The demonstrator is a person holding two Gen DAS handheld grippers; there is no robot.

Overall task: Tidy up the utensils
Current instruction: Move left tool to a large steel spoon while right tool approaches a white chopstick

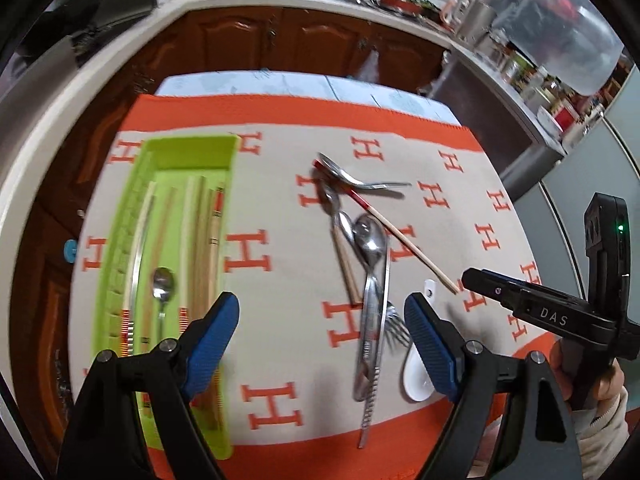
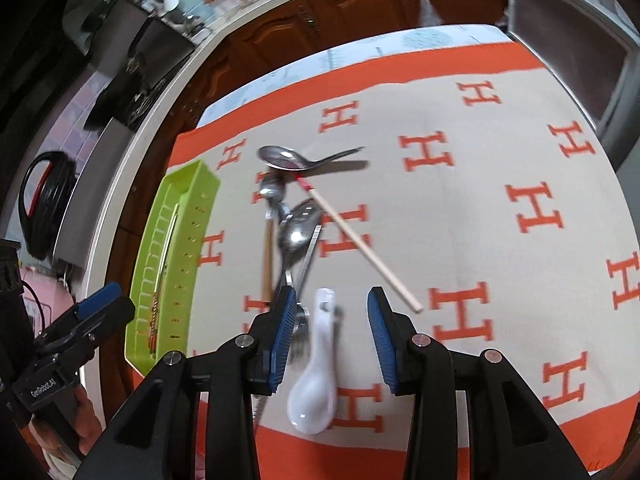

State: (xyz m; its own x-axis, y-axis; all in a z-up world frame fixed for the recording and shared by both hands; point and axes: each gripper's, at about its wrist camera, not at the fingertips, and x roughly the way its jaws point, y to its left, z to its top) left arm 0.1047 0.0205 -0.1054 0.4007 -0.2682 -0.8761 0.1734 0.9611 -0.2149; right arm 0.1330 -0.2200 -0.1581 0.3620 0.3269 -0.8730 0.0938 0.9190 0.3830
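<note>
We have the right gripper (image 2: 333,334) poised over the white ceramic spoon (image 2: 316,376) at the lower centre of its view, jaws parted and empty. We should straddle the spoon's handle squarely (the fork (image 2: 298,334) lies just beside it). The left gripper (image 1: 322,340) gapes empty; the green tray (image 1: 176,264) waits at left.

Fork (image 2: 298,340) handle hidden behind right tool's finger (image 2: 282,336), tray (image 1: 120,264) motion-blurred
</note>
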